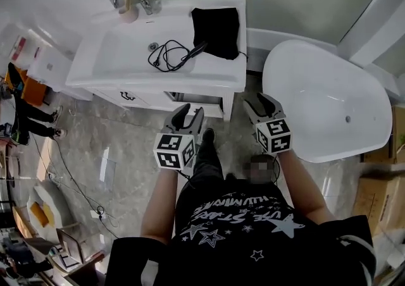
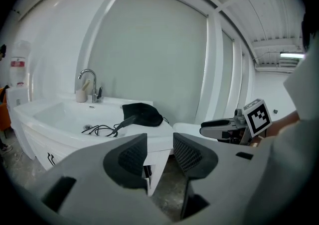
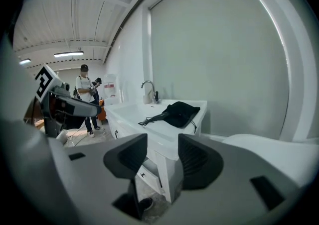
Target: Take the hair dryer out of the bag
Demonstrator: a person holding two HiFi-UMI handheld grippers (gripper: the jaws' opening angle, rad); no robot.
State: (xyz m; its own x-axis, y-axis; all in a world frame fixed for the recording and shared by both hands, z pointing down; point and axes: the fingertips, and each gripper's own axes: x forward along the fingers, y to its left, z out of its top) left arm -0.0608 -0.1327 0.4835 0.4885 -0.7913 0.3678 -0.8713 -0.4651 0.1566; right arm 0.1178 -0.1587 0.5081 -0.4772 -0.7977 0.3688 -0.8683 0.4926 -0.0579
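Seen from the head view, a person wears a black T-shirt (image 1: 253,240) printed across the front with white stars and a band of white block lettering. Its short sleeves (image 1: 357,247) are black as well. Beyond the T-shirt's hem run dark trousers (image 1: 205,164) and a dark shoe (image 1: 207,134). To either side of the T-shirt, the left gripper (image 1: 192,111) and the right gripper (image 1: 261,98) share one build. Their jaws are smooth grey mouldings, each lined with a black pad (image 2: 133,158) of fine ribbed mesh. Each gripper has a white marker cube (image 1: 175,150) with black square codes on its faces. Small dark rectangular slots (image 2: 244,156) sit in the grey shells.
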